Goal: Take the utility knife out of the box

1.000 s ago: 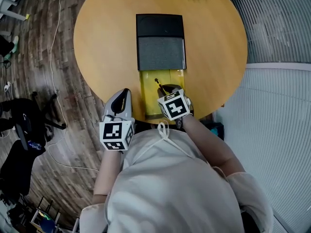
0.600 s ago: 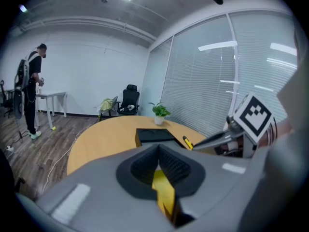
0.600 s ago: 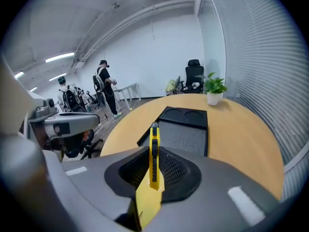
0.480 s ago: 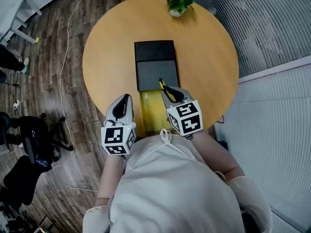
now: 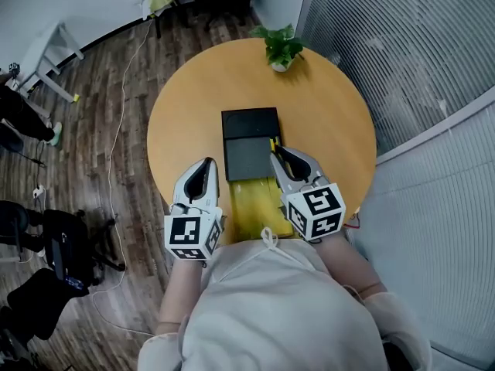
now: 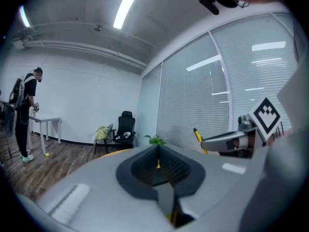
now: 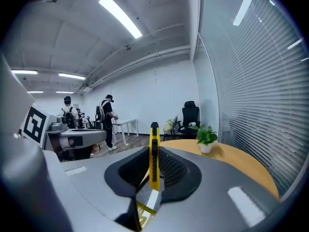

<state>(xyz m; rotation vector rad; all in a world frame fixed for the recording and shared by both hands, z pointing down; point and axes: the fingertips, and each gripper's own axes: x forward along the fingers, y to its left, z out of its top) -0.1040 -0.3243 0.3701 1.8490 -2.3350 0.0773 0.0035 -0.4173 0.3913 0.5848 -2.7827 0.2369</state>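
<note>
My right gripper [image 5: 277,156] is shut on a yellow utility knife [image 5: 272,143], held high above the table near the black lid's right edge. In the right gripper view the knife [image 7: 154,139] stands between the pads of this gripper [image 7: 152,154], its black-tipped end pointing forward. The box lies below: a black lid [image 5: 249,141] and an open yellow tray [image 5: 254,203] at the table's near edge. Left of the tray my left gripper [image 5: 206,165] hangs in the air, jaws together on nothing [image 6: 158,150]. From the left gripper view, the right gripper [image 6: 227,140] shows with the knife tip sticking out.
The round wooden table [image 5: 193,122] carries a small potted plant [image 5: 281,49] at its far side. A glass wall with blinds [image 5: 402,60] runs along the right. Office chairs [image 5: 54,246] and cables stand on the wood floor at the left. People [image 7: 108,120] stand at a far desk.
Both grippers have risen well above the table. The right one has lifted the knife out of the yellow tray to beside the black lid.
</note>
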